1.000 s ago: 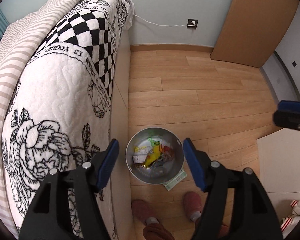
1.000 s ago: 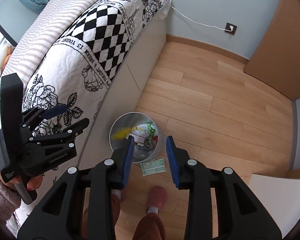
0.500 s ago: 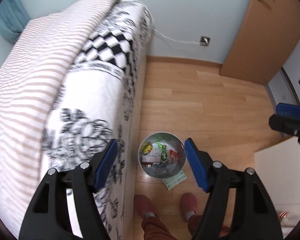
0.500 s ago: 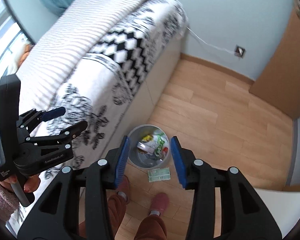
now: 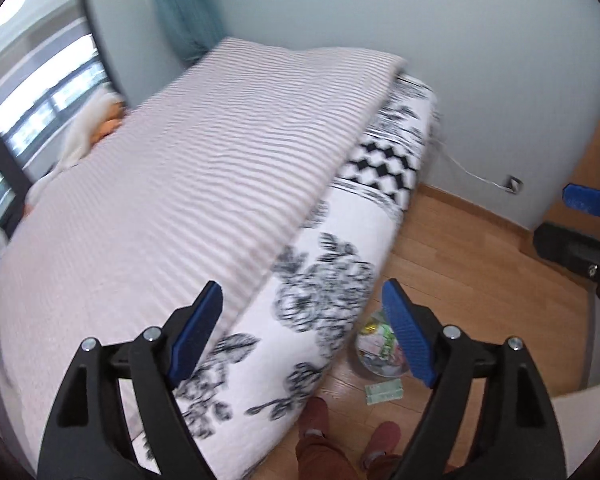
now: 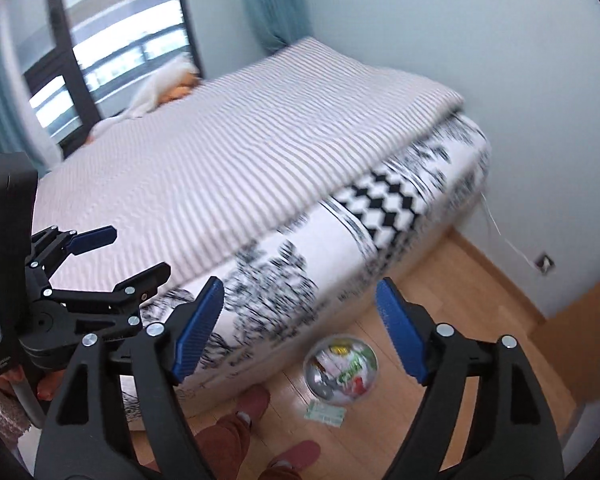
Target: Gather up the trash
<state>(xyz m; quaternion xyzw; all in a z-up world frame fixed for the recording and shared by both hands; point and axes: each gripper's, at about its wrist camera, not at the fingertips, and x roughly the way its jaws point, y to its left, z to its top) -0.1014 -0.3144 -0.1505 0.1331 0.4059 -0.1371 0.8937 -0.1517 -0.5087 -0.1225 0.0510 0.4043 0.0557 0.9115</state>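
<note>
we had both claws spread wide, nothing gripped: left claw (image 5: 302,334), right claw (image 6: 299,330). trash bin (image 6: 341,369) sat on floor below right claw, green wrapper (image 6: 325,415) just beside it.

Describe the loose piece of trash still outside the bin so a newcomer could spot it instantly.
Start at the bed with the striped cover and follow its floral side down to the wooden floor. A round metal bin full of wrappers stands there. The pale green flat packet lies on the floor just outside the bin, near the slippered feet, the only litter not inside.
</note>
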